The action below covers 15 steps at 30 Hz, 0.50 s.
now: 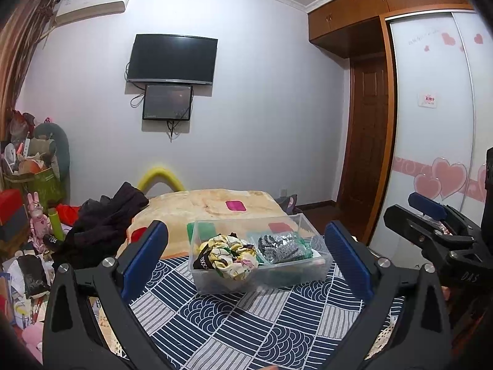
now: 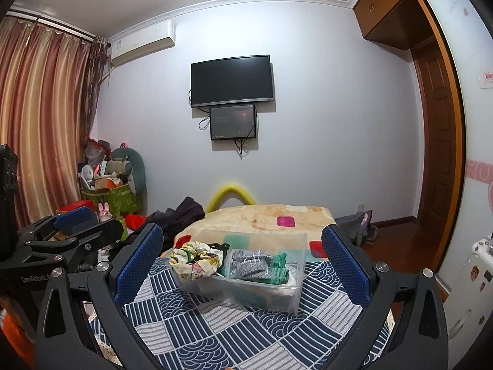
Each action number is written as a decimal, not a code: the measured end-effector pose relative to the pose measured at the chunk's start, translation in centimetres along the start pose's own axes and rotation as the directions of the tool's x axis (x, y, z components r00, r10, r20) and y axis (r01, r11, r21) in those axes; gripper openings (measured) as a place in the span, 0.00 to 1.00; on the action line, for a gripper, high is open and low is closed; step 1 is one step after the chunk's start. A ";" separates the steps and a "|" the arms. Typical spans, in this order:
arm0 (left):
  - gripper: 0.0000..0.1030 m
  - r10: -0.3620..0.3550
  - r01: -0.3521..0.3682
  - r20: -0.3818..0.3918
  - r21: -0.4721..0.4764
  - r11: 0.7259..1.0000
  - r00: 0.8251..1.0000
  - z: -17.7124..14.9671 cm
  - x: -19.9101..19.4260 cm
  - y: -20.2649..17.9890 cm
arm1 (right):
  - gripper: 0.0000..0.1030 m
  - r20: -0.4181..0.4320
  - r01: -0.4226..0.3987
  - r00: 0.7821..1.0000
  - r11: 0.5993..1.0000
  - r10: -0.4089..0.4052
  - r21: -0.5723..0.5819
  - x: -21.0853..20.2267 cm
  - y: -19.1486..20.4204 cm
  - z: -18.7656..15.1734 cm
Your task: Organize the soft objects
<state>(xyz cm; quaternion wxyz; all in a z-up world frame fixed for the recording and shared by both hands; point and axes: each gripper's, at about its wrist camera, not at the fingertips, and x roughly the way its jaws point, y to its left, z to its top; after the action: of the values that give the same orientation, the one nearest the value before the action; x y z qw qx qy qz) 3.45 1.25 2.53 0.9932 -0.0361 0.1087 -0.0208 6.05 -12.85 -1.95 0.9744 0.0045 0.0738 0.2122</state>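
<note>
A clear plastic box [image 1: 320, 265] stands on a blue and white patterned cloth [image 1: 246, 326]. Its left compartment holds a yellow floral scrunchie [image 1: 231, 256], its right compartment grey patterned fabric [image 1: 279, 246] and green fabric. My left gripper [image 1: 246, 256] is open and empty, its blue pads either side of the box, short of it. In the right wrist view the box [image 2: 295, 280], the scrunchie [image 2: 197, 260] and the grey fabric [image 2: 249, 262] show again. My right gripper [image 2: 243, 262] is open and empty, also short of the box.
A bed with a beige blanket [image 1: 215, 206] lies behind the box, dark clothes [image 1: 101, 225] heaped at its left. Clutter and toys [image 1: 30, 215] fill the left floor. A wardrobe [image 1: 431, 123] and a door stand at the right. A television [image 1: 172, 58] hangs on the wall.
</note>
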 end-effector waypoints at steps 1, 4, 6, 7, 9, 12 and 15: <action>1.00 -0.003 0.003 -0.001 0.001 1.000 1.000 0.0 0.0 0.0 | 1.00 0.000 0.000 1.000 1.000 0.000 0.000 0.0 0.0 0.0; 1.00 -0.014 0.014 0.003 0.011 1.000 1.000 0.0 0.0 -0.1 | 1.00 0.000 0.000 1.000 1.000 0.000 -0.001 0.0 0.0 0.0; 1.00 -0.008 0.008 0.008 0.011 1.000 1.000 -0.1 -0.1 -0.2 | 1.00 -0.001 0.002 1.000 1.000 -0.002 -0.001 0.0 0.0 0.0; 1.00 -0.009 0.009 0.008 0.009 1.000 1.000 -0.1 -0.1 -0.2 | 1.00 -0.001 0.001 1.000 1.000 -0.001 -0.001 0.0 0.0 0.0; 1.00 -0.017 0.017 0.001 0.003 1.000 1.000 -0.1 -0.1 -0.2 | 1.00 0.000 0.000 1.000 1.000 0.000 0.000 0.0 0.1 0.0; 1.00 -0.019 0.019 -0.010 -0.005 1.000 1.000 0.0 0.1 -0.1 | 1.00 -0.001 0.001 1.000 1.000 -0.001 -0.002 0.0 0.1 0.0; 1.00 -0.023 0.023 -0.021 -0.014 1.000 1.000 0.0 0.4 0.1 | 1.00 -0.001 -0.001 1.000 1.000 0.001 -0.001 0.0 0.1 0.0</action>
<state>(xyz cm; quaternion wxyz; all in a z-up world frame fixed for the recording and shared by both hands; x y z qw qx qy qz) 3.81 1.33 2.40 0.9914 -0.0438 0.1189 -0.0320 6.00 -12.78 -1.90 0.9743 0.0039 0.0741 0.2127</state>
